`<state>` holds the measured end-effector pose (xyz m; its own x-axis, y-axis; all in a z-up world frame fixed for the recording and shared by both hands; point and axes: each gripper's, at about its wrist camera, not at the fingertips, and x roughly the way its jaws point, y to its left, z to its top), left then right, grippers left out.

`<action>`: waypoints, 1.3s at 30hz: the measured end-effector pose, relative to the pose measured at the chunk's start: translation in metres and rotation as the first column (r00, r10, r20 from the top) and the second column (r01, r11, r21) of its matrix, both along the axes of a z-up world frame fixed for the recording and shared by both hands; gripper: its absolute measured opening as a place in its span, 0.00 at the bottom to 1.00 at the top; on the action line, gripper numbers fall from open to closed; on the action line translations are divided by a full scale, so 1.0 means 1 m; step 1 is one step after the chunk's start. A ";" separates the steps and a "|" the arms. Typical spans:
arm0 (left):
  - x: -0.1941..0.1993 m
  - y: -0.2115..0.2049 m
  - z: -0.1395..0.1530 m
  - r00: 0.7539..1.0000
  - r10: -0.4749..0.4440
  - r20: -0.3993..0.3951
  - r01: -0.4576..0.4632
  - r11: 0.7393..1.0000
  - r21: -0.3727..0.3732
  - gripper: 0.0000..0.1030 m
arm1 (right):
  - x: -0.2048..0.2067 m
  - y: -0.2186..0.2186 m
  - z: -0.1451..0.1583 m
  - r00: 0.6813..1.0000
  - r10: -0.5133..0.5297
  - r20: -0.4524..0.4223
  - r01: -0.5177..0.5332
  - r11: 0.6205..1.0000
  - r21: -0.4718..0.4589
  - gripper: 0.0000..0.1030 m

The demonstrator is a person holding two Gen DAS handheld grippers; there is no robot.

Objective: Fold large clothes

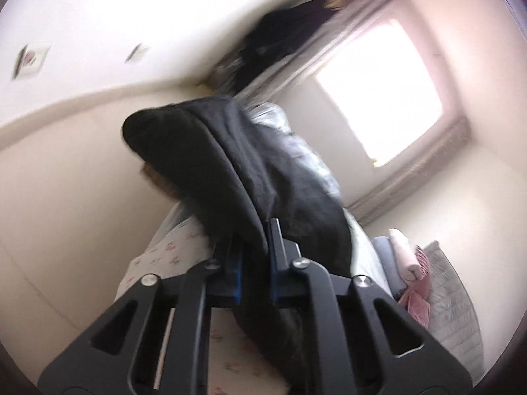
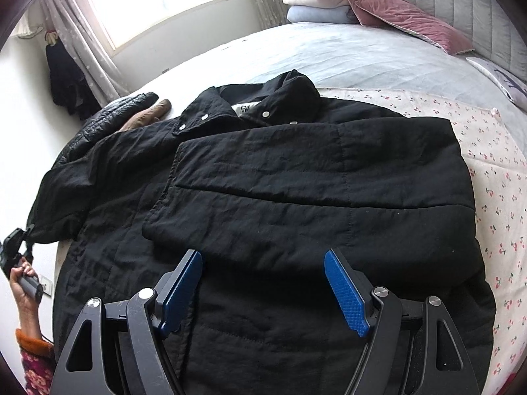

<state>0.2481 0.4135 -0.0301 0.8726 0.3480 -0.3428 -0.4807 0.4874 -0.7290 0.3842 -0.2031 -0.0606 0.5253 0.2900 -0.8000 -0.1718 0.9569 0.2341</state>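
A large black padded jacket [image 2: 280, 177] lies spread on the bed, collar toward the headboard, its right sleeve folded across the chest. My right gripper [image 2: 263, 283] is open and empty, hovering just above the jacket's lower front. My left gripper [image 1: 255, 256] is shut on the cuff of the jacket's left sleeve [image 1: 230, 151], lifted off the bed's left edge; the view is blurred. In the right wrist view the left gripper [image 2: 16, 240] shows at the far left, holding the sleeve end [image 2: 52, 217].
The bed has a cherry-print sheet [image 2: 494, 171] and a grey cover [image 2: 346, 56]. Pink cushions [image 2: 405, 16] and folded clothes [image 2: 316, 3] sit by the headboard. A second dark puffer garment [image 2: 108, 115] lies at the bed's left edge. Window [image 2: 154, 0] and hanging dark clothes [image 2: 66, 79] stand beyond.
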 end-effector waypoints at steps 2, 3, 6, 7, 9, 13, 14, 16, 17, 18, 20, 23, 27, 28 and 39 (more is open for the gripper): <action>0.001 -0.014 0.020 0.998 -0.047 0.041 0.044 0.997 0.069 0.10 | 0.000 -0.002 0.002 1.000 -0.004 0.004 0.004 1.000 0.008 0.76; 0.000 -0.022 0.029 0.996 -0.073 0.058 0.066 0.993 0.102 0.10 | -0.001 -0.002 0.003 1.000 -0.005 0.006 0.005 1.000 0.012 0.76; 0.007 -0.055 0.063 0.983 -0.166 0.084 0.144 0.964 0.223 0.10 | -0.001 -0.002 0.007 1.000 -0.003 0.009 0.002 1.000 0.026 0.76; 0.010 -0.060 0.071 0.977 -0.195 0.086 0.168 0.953 0.251 0.10 | -0.002 -0.002 0.009 1.000 -0.001 0.010 0.001 1.000 0.028 0.76; 0.016 -0.085 0.089 0.960 -0.269 0.082 0.232 0.922 0.309 0.10 | -0.004 -0.002 0.013 1.000 0.004 0.014 -0.004 1.000 0.030 0.76; 0.044 -0.142 0.114 0.912 -0.409 0.027 0.368 0.846 0.386 0.09 | -0.009 -0.008 0.023 1.000 0.005 0.029 -0.006 0.998 0.055 0.76; 0.053 -0.158 0.118 0.896 -0.444 0.010 0.404 0.825 0.395 0.09 | -0.009 -0.010 0.025 1.000 0.001 0.028 -0.003 0.998 0.061 0.76; 0.069 -0.180 0.120 0.868 -0.497 -0.023 0.463 0.790 0.402 0.09 | -0.009 -0.012 0.026 1.000 0.001 0.027 -0.003 0.998 0.069 0.76; 0.082 -0.201 0.120 0.843 -0.535 -0.054 0.508 0.758 0.409 0.09 | -0.009 -0.013 0.026 1.000 0.003 0.028 -0.005 0.997 0.072 0.76; 0.090 -0.216 0.118 0.825 -0.559 -0.080 0.538 0.734 0.415 0.09 | -0.009 -0.014 0.027 1.000 0.001 0.030 -0.003 0.997 0.076 0.76; 0.109 -0.254 0.108 0.777 -0.610 -0.155 0.610 0.668 0.427 0.09 | -0.008 -0.017 0.027 1.000 -0.007 0.029 0.005 0.997 0.081 0.76; 0.127 -0.301 0.082 0.691 -0.678 -0.252 0.710 0.569 0.414 0.09 | -0.007 -0.020 0.026 1.000 -0.014 0.022 0.012 0.995 0.098 0.76; 0.141 -0.342 0.031 0.492 -0.756 -0.431 0.867 0.386 0.314 0.15 | -0.006 -0.027 0.028 0.999 -0.029 0.027 0.026 0.993 0.118 0.76; 0.146 -0.351 0.017 0.430 -0.761 -0.485 0.902 0.335 0.274 0.18 | -0.006 -0.029 0.028 0.999 -0.035 0.027 0.031 0.992 0.122 0.76; 0.133 -0.336 0.019 0.275 -0.696 -0.663 0.957 0.128 0.262 0.64 | 0.000 -0.023 0.017 1.000 -0.017 0.022 0.012 0.979 0.204 0.76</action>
<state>0.3814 0.0773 -0.0112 0.6060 -0.3206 -0.7280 0.4050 0.9120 -0.0645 0.3838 -0.2262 -0.0437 0.5484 0.4376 -0.7126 -0.1658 0.8921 0.4202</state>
